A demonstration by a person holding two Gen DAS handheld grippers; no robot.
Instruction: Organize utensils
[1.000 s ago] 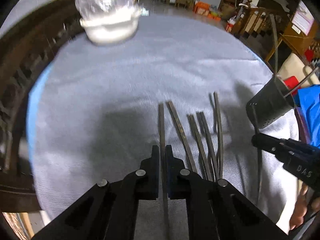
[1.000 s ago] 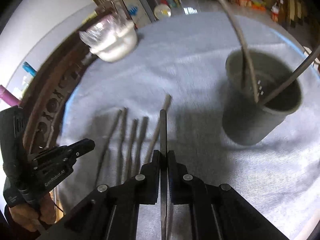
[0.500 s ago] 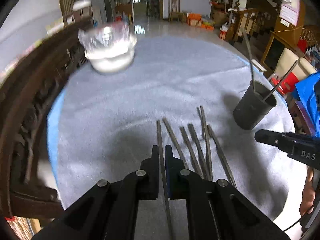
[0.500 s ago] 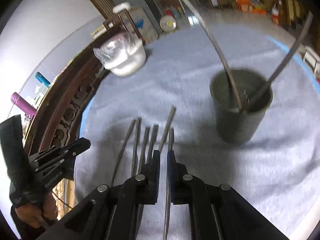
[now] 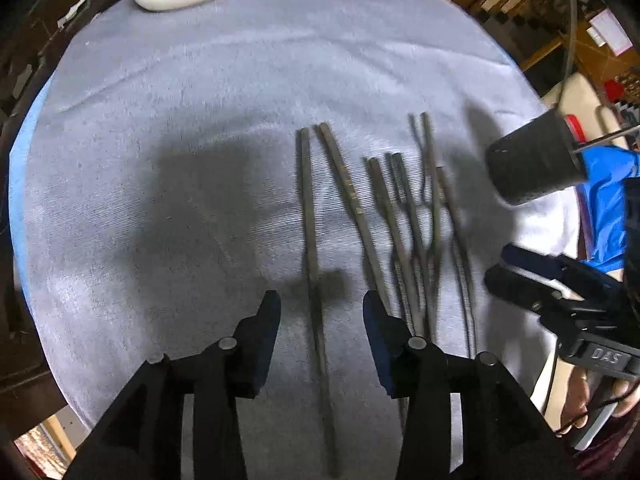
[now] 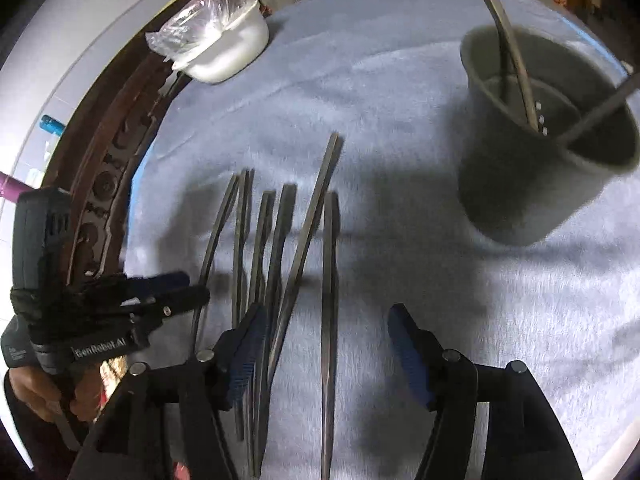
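My left gripper is spread wide, straddling the leftmost dark metal chopstick, which runs near-to-far; my right gripper likewise gapes over the rightmost chopstick.

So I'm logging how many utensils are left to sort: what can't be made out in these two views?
- Exact count of loose utensils: left wrist view, they overlap and are motion-blurred.
- Their near ends: right wrist view, hidden under the right tool and cut by the bottom edge.
- Utensil types in the grey cup: upper ends cut off by the frame.
- White bowl contents: plastic wrap hides them.
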